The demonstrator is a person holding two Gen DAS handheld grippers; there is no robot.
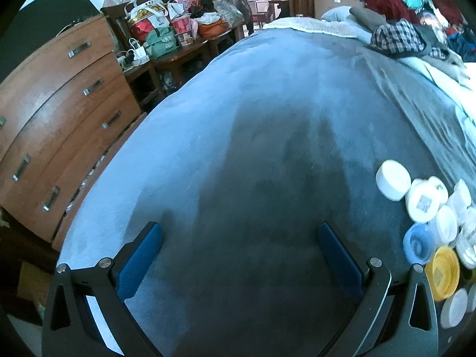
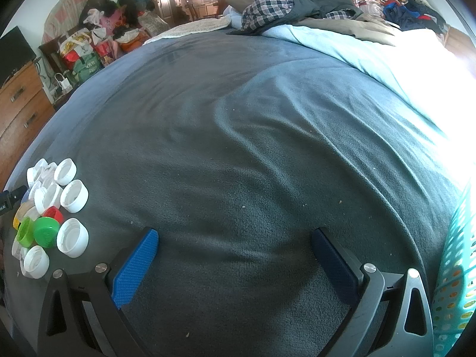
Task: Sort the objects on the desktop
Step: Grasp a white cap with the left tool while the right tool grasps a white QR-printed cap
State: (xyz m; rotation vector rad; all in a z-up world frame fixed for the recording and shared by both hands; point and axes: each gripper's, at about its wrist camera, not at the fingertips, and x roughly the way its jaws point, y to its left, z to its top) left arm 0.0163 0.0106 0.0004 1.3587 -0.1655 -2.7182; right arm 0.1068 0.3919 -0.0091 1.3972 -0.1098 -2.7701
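Observation:
A pile of plastic bottle caps lies on a grey-blue blanket [image 2: 238, 148]. In the left wrist view the pile is at the right edge: a white cap [image 1: 392, 180], a light blue cap [image 1: 418, 245], a yellow cap [image 1: 443, 273] and several more white ones. In the right wrist view the same pile is at the lower left: white caps [image 2: 73, 237], green caps [image 2: 46, 232] and a red cap [image 2: 54, 213]. My left gripper [image 1: 239, 233] is open and empty over bare blanket, left of the pile. My right gripper [image 2: 235, 239] is open and empty, right of the pile.
A teal perforated basket [image 2: 455, 270] stands at the right edge of the right wrist view. A wooden chest of drawers [image 1: 59, 125] stands left of the bed. Bags crowd a dark table [image 1: 166, 38] behind it. Clothes [image 2: 297, 3] are heaped at the bed's far end.

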